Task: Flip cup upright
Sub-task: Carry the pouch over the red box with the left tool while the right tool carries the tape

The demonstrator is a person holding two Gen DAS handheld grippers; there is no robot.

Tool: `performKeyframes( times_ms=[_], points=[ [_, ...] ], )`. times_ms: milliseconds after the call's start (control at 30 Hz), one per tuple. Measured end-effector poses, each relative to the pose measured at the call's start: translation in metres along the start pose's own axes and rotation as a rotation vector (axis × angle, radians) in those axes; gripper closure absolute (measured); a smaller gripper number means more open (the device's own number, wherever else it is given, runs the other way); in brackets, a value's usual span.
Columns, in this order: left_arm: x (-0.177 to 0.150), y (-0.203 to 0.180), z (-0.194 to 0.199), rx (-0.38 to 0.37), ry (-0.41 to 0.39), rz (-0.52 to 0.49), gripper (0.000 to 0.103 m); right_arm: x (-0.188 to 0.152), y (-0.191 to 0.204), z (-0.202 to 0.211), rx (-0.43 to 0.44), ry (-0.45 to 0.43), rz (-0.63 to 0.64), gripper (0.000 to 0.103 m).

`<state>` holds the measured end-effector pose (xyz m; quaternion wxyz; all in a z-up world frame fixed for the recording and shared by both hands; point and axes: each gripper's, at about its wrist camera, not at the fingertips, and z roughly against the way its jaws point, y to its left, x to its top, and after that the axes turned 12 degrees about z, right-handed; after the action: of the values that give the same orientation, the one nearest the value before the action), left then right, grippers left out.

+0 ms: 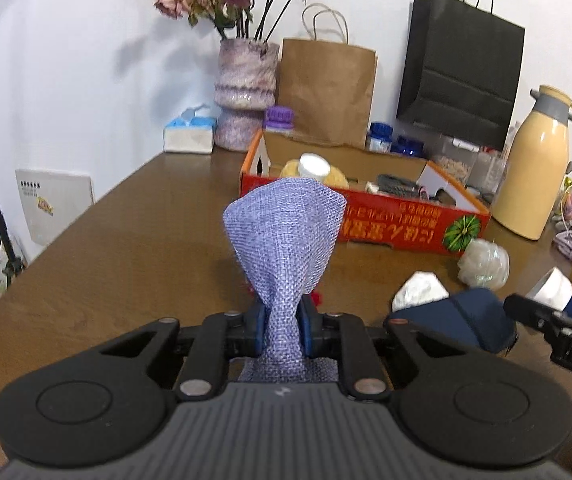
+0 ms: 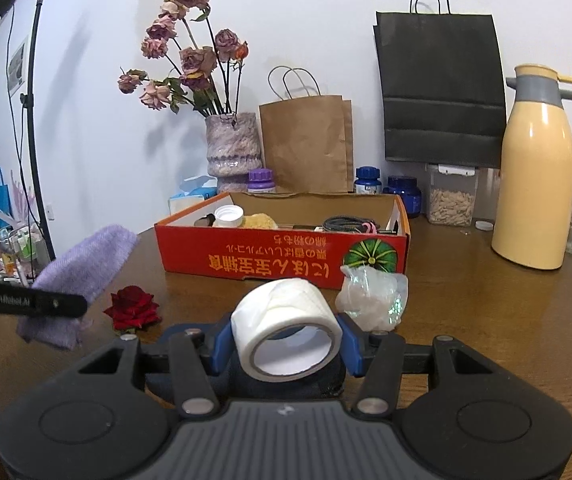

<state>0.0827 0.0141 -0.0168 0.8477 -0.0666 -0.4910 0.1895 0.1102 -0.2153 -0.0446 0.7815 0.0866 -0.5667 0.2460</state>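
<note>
The cup [image 2: 286,336], a white one lying on its side with its open mouth turned back toward the camera, sits between the blue pads of the right gripper [image 2: 286,344], which press against its two flanks and hold it just above a dark blue cloth [image 2: 286,384] under the jaws. Just ahead of this gripper and slightly to its right lies a crumpled clear plastic bag [image 2: 371,298], and beyond that stands a red cardboard box [image 2: 282,254] printed with a green pumpkin. Ahead and to its left a red rose [image 2: 132,306] rests on the brown wooden table [image 2: 485,312]. Farther left the left gripper's black finger crosses in front of a lilac woven cloth [image 2: 86,264]. In the left wrist view the left gripper [image 1: 282,326] is clamped tight on that lilac woven cloth [image 1: 286,248], pinching it into a narrow neck between the blue pads while the fabric fans out wide above and ahead of them. A trace of red shows beside the pads, too hidden to identify from here. To this gripper's right the dark blue cloth [image 1: 457,320] lies on the table [image 1: 126,240], with the cup [image 1: 551,290] and the right gripper's black finger at the far right edge. A cream thermos jug [image 1: 537,168] stands well ahead on the right.
</note>
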Motion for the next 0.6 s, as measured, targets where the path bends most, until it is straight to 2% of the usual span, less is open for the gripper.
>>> performKeyframes(
  times_ms=[600],
  points=[
    [0.055,-0.032,-0.023,-0.111,-0.038,-0.034,0.086,0.06,0.008,-0.027,-0.032,-0.048,-0.011,0.051]
  ],
)
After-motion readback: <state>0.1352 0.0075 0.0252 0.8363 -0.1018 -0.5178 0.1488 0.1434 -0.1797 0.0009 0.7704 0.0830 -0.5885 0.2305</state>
